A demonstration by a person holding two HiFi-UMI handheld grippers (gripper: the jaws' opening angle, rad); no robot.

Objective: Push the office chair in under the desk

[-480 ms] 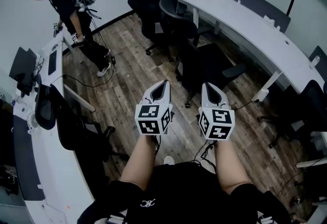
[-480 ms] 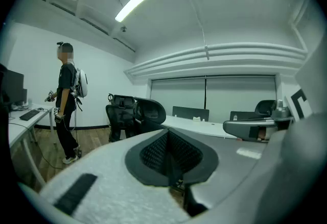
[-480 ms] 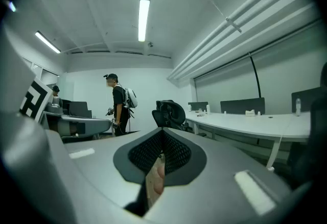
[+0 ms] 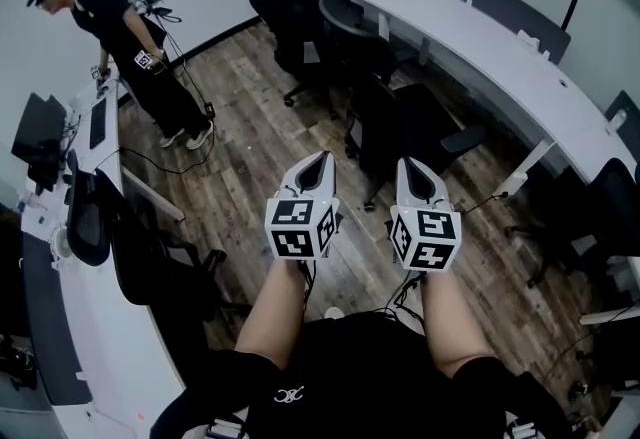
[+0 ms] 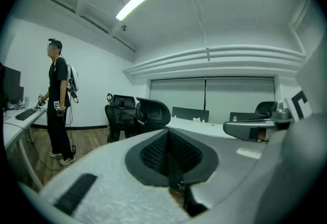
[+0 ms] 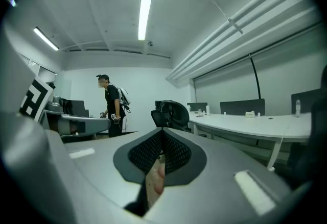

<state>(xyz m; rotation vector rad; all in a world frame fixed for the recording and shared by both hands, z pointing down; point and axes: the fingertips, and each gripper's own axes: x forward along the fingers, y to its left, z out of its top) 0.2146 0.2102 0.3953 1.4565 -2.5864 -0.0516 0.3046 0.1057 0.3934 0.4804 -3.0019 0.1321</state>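
Left gripper, right gripper clenched empty, levelled at black mesh office chair standing off white curved desk, probably for pushing

The office chair is black, with a high back and an armrest on its right side. It stands upright on the wooden floor, pulled out from the long white curved table. It is near the table's edge but not under it. Its seat seems to face the table, though the dark shape is hard to read.
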